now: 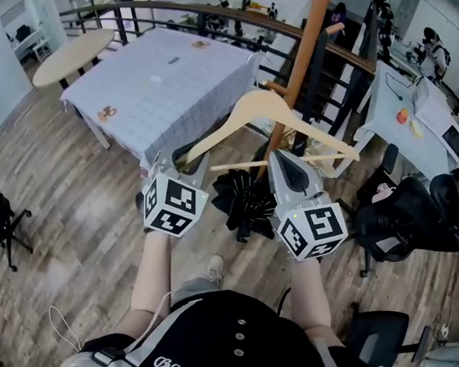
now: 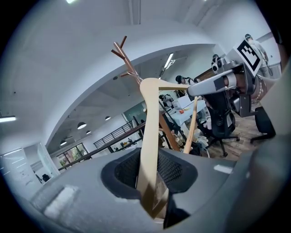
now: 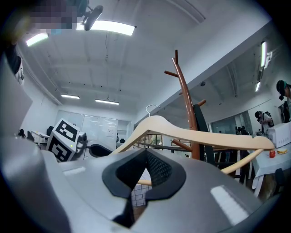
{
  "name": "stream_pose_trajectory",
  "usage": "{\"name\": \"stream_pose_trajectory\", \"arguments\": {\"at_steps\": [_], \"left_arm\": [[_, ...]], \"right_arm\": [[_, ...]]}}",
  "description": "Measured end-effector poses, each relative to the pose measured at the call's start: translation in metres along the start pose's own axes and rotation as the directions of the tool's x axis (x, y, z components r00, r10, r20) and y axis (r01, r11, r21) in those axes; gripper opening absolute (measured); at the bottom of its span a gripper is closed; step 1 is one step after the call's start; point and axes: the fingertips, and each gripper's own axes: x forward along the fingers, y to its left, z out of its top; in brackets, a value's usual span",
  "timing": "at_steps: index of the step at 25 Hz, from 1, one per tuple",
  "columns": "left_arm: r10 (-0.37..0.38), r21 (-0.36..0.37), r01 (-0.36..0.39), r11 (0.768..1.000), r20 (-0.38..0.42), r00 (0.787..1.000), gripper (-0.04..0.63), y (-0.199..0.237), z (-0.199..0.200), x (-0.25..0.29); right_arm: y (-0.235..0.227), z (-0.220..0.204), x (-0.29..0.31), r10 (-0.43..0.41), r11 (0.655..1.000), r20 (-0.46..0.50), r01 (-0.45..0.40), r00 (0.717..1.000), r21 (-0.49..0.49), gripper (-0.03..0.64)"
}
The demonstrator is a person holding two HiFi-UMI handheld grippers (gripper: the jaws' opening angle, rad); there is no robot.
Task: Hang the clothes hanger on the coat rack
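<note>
A pale wooden clothes hanger (image 1: 255, 106) with a lower bar and a metal hook hangs in the air between my two grippers. My left gripper (image 1: 185, 158) is shut on the end of its left arm, which runs up from between the pads (image 2: 148, 150). My right gripper (image 1: 275, 157) is shut on the lower bar, which crosses the gap between its jaws (image 3: 138, 182). The brown wooden coat rack (image 1: 301, 70) stands just beyond the hanger. Its pegs (image 2: 122, 49) branch out above the hanger's top, and its pole (image 3: 185, 98) rises behind the hanger's right arm.
A table with a checked cloth (image 1: 166, 79) stands beyond on the left, a round table (image 1: 69, 55) past it. A black spiky object (image 1: 244, 200) lies at the rack's foot. Black office chairs (image 1: 409, 213) and a white desk (image 1: 409, 114) are on the right, a railing (image 1: 188, 9) behind.
</note>
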Motion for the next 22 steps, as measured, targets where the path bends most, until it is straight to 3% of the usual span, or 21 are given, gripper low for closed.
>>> {"name": "stream_pose_trajectory", "arguments": {"at_steps": [9,22], "left_arm": [[0.060,-0.038,-0.060,0.997,-0.015,0.998,0.103,0.052,-0.016,0.005],[0.165,-0.062,-0.167,0.984,-0.031,0.986,0.103,0.119,-0.037,-0.002]], "right_arm": [[0.002,0.006,0.045,0.018,1.000,0.016,-0.018,1.000,0.008,0.000],[0.061,0.006,0.133,0.228,0.974,0.021,-0.228,0.973,0.005,0.000]]}}
